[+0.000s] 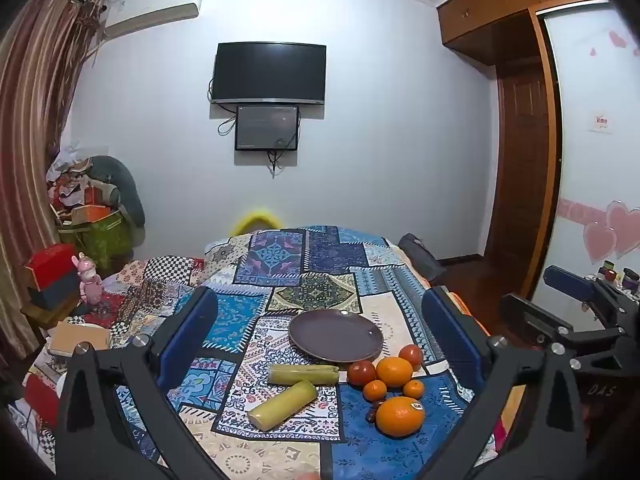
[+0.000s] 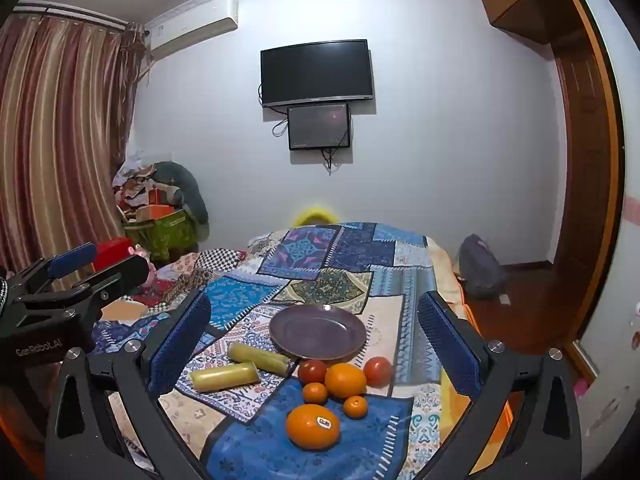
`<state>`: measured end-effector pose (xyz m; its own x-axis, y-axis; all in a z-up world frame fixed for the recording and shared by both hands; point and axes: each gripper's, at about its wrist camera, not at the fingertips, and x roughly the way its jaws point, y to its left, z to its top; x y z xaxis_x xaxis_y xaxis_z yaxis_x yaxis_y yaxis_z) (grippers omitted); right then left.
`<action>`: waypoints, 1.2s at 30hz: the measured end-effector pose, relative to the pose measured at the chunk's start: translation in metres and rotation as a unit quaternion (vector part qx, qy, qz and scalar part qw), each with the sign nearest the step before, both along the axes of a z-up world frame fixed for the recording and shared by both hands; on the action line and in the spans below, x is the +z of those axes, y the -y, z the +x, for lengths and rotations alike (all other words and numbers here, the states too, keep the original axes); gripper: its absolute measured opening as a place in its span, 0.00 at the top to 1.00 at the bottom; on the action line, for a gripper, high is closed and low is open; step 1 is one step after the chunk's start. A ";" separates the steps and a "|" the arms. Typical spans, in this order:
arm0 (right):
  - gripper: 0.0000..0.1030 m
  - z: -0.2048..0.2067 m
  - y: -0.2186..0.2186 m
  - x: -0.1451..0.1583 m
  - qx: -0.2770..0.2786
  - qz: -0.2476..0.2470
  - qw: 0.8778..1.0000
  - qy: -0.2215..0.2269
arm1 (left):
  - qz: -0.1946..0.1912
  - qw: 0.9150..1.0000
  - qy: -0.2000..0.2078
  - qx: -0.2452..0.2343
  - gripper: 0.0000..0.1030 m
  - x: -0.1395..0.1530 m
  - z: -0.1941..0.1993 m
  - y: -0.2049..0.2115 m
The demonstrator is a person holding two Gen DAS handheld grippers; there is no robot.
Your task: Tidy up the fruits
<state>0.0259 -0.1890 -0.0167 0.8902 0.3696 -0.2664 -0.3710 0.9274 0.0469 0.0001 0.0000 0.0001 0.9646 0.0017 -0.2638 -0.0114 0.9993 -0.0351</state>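
Observation:
A dark purple plate (image 1: 335,334) (image 2: 317,331) lies bare on the patchwork cloth. In front of it lie two big oranges (image 1: 399,416) (image 2: 313,426), the second one (image 1: 394,371) (image 2: 345,380) nearer the plate, two small mandarins (image 1: 375,390) (image 2: 315,393), two tomatoes (image 1: 361,372) (image 2: 312,371) and two pale green sugarcane pieces (image 1: 283,404) (image 2: 224,376). My left gripper (image 1: 320,332) is open and empty above the cloth. My right gripper (image 2: 314,336) is open and empty, held beside the left one.
The cloth covers a raised surface (image 1: 320,264) that drops off at the right to a wooden floor (image 2: 520,300). Boxes, bags and a pink toy (image 1: 90,280) crowd the left side. A TV (image 1: 269,73) hangs on the far wall.

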 end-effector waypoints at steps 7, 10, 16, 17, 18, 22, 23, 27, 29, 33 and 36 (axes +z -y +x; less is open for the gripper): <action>0.00 -0.001 0.001 0.002 0.000 -0.001 1.000 0.000 | 0.003 1.000 0.004 0.000 0.00 0.005 0.002 0.006; 0.00 0.000 0.001 0.000 0.000 0.000 1.000 0.003 | -0.005 1.000 0.007 -0.001 0.00 0.009 -0.005 -0.003; 0.00 -0.002 0.000 0.003 0.000 0.000 1.000 0.004 | 0.000 1.000 0.009 0.001 0.00 0.005 -0.001 -0.001; 0.00 -0.001 0.000 0.002 0.000 0.001 1.000 0.004 | -0.001 1.000 0.008 0.001 0.00 0.005 0.000 -0.001; 0.00 -0.001 0.001 0.002 0.001 0.000 1.000 0.005 | -0.001 1.000 0.008 0.001 0.00 0.005 0.000 -0.001; 0.00 -0.002 0.001 0.004 -0.001 -0.001 1.000 0.008 | -0.004 1.000 0.010 0.001 0.00 0.004 -0.001 -0.002; 0.00 -0.003 0.001 0.005 -0.001 -0.001 1.000 0.008 | -0.003 1.000 0.011 0.001 0.00 0.004 -0.001 -0.002; 0.00 -0.003 0.001 0.007 -0.001 -0.001 1.000 0.009 | -0.003 1.000 0.012 0.001 0.00 0.003 -0.002 -0.001; 0.00 -0.004 0.001 0.007 -0.001 -0.001 1.000 0.011 | -0.002 1.000 0.013 0.002 0.00 0.003 -0.003 -0.001; 0.00 -0.003 0.000 0.007 -0.001 -0.003 1.000 0.011 | -0.003 1.000 0.014 0.001 0.00 0.002 -0.003 0.000; 0.00 -0.003 0.001 0.008 -0.002 -0.001 1.000 0.011 | -0.003 1.000 0.015 0.001 0.00 0.002 -0.003 -0.001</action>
<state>0.0232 -0.1895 -0.0089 0.8967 0.3661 -0.2486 -0.3691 0.9287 0.0364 -0.0034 0.0009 0.0024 0.9718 0.0026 -0.2356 -0.0129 0.9990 -0.0420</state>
